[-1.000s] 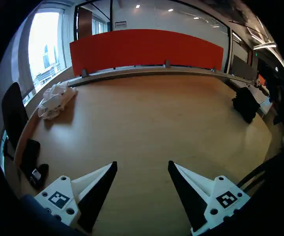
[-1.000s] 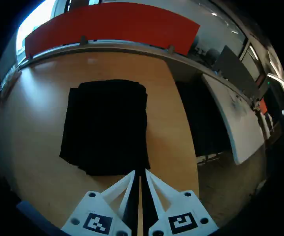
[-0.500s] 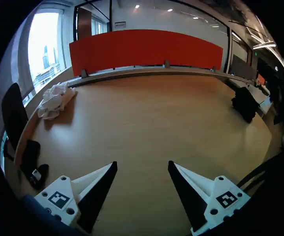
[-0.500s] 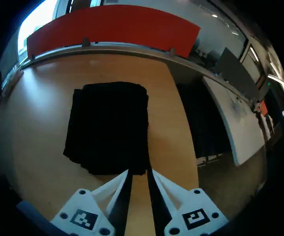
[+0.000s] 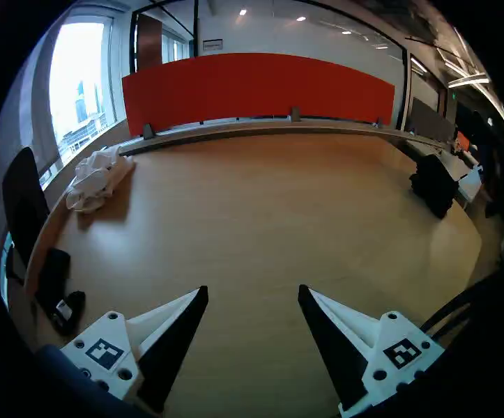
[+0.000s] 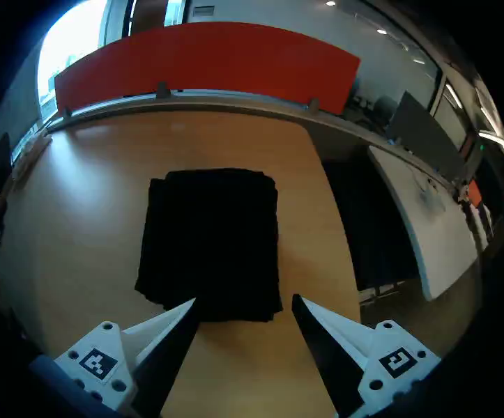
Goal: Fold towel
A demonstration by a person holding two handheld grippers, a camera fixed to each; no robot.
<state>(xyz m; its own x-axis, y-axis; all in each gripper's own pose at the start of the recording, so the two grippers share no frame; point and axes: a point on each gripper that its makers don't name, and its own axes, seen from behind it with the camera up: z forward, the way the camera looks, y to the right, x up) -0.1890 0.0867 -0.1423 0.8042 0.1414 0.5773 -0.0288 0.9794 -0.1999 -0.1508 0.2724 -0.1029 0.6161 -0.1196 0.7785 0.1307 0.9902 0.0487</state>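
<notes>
Towel point(image 6: 213, 240), black, folded into a neat rectangle, lies flat on wooden table point(image 6: 77, 209) in right gripper view, close to table's right-hand edge. Right gripper point(image 6: 245, 299) w/ jaws wide apart, nothing between the fingers. Towel's near edge sits just at the tips; can't tell if touching. Red divider point(image 6: 210, 63) runs along table's far side, white desk point(image 6: 426, 230) across the gap at right.

Left gripper view: left gripper point(image 5: 252, 289) over bare tabletop, jaws also wide apart, empty. Crumpled white cloth point(image 5: 98, 177) at far left edge, black chair point(image 5: 21, 202) nearby. Towel shows as dark bundle at far right, well apart from this gripper.
</notes>
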